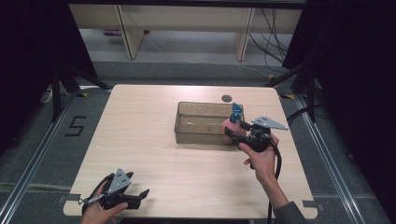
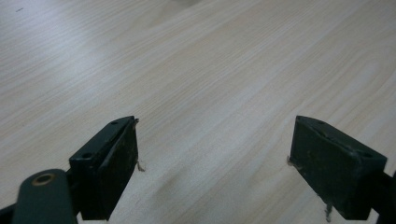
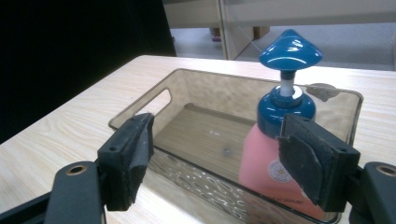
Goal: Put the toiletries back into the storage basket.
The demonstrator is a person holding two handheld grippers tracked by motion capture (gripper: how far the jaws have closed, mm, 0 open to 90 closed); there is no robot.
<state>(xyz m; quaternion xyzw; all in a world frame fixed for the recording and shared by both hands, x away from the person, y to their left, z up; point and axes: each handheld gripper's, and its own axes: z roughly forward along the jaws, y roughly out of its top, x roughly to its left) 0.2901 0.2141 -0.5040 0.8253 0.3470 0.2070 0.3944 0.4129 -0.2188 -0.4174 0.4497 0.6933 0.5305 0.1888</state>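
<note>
The pink pump bottle (image 3: 273, 168) with its blue pump head (image 3: 290, 50) stands upright inside the clear plastic bin (image 3: 154, 105), against its near right corner; the right gripper (image 3: 215, 154) hovers just outside the bin wall, jaws spread, pinching nothing; the left gripper (image 2: 212, 163) rests over bare table (image 2: 201, 70), jaws spread wide.

Obscured items
Pump bottle (image 3: 273, 161) base cut off by picture edge, its label too small to read; right tongs' (image 3: 219, 154) pad overlaps its side.

Pale wood table (image 1: 154, 140) on grey floor (image 1: 42, 154), black curtains (image 1: 28, 46), light wooden furniture (image 1: 187, 23) behind.
</note>
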